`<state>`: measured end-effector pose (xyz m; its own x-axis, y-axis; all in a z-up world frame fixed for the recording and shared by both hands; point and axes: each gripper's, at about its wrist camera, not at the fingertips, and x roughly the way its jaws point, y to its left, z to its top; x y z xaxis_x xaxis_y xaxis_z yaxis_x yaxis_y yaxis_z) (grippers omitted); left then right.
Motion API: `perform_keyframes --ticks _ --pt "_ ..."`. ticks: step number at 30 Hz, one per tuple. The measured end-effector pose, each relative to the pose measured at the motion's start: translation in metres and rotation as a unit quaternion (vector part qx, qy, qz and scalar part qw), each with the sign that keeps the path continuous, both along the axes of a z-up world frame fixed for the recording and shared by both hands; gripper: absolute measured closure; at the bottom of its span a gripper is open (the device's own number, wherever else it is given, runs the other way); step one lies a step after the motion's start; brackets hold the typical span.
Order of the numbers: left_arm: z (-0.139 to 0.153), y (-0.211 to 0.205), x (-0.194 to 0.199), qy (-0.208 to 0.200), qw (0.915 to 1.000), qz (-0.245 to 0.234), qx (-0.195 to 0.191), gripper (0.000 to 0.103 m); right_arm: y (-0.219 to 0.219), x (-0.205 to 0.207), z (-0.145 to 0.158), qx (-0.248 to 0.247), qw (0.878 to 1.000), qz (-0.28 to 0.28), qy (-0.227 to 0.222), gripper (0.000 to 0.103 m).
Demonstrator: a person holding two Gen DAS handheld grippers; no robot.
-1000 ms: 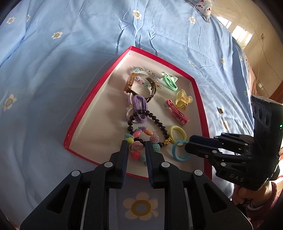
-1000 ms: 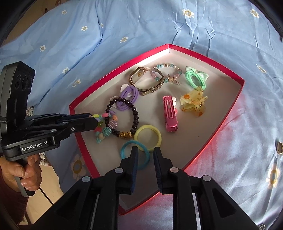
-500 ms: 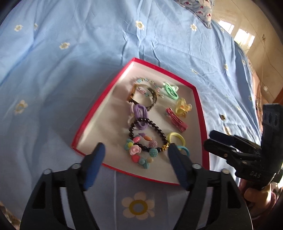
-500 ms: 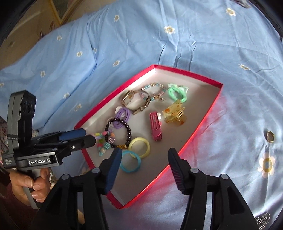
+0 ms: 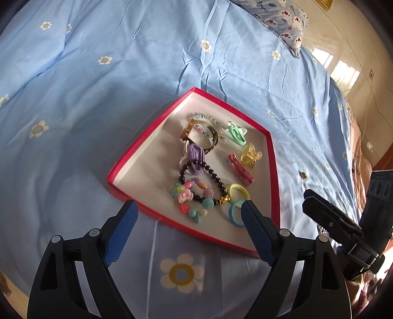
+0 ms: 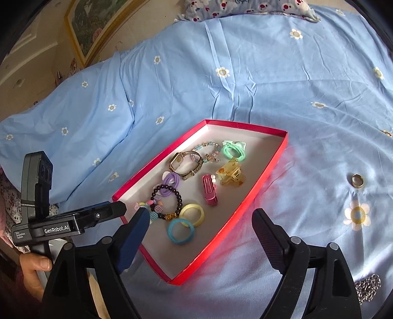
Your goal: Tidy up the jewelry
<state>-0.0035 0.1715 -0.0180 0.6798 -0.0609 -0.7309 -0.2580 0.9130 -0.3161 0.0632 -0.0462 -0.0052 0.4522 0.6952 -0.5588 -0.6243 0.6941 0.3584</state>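
A red-rimmed tray (image 5: 127, 159) (image 6: 260, 181) lies on the bed and holds several pieces. Among them are a colourful bead bracelet (image 5: 194, 198), a dark bead bracelet (image 5: 211, 171), a blue hair tie (image 6: 180, 232), a pink clip (image 6: 210, 190) and a watch (image 6: 184, 162). My left gripper (image 5: 188, 207) hangs above the tray's near edge, jaws opening, nothing between them. My right gripper (image 6: 201, 213) is likewise opening and empty over the tray's near corner. A gold ring (image 6: 357, 180) and a silver chain (image 6: 368, 287) lie on the sheet right of the tray.
The bed has a blue sheet (image 6: 270, 73) with white flowers. A patterned pillow (image 6: 245, 7) is at the far end and a framed picture (image 6: 98, 29) leans beyond it. A person's hand (image 6: 34, 267) grips the left tool's handle.
Both grippers went from nearly shut to wide and drew back and up from the tray. The colourful bracelet and the blue hair tie stay lying in the tray.
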Motion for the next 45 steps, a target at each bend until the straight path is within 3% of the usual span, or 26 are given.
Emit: perform_keyframes --ticks 8,18,24,27,30,38,45 --pt "-0.001 -0.008 -0.012 0.003 0.9999 0.009 0.007 0.011 -0.008 -0.009 0.001 -0.001 1.0 -0.012 -0.017 0.008" --pt "0.011 -0.023 -0.036 -0.02 0.9949 0.035 0.093 0.005 -0.022 -0.022 0.01 0.017 0.999 -0.012 -0.029 0.006" --pt "0.054 -0.035 -0.049 -0.067 0.9819 0.029 0.174 0.0 -0.021 -0.041 0.071 -0.024 0.991 0.002 -0.13 0.003" --pt "0.06 -0.041 -0.044 -0.065 0.9747 0.033 0.211 0.0 -0.021 -0.05 0.091 -0.029 0.985 0.0 -0.168 0.0" --pt "0.05 -0.042 -0.041 -0.056 0.9759 0.04 0.207 0.0 -0.019 -0.05 0.084 -0.021 0.988 0.0 -0.153 0.0" --pt "0.022 -0.045 -0.046 -0.032 0.9782 0.052 0.199 0.0 -0.008 -0.048 0.027 -0.065 0.992 -0.007 -0.103 0.0" --pt "0.008 -0.041 -0.049 -0.011 0.9809 0.056 0.186 0.0 -0.006 -0.052 0.012 -0.079 0.992 -0.012 -0.096 0.0"
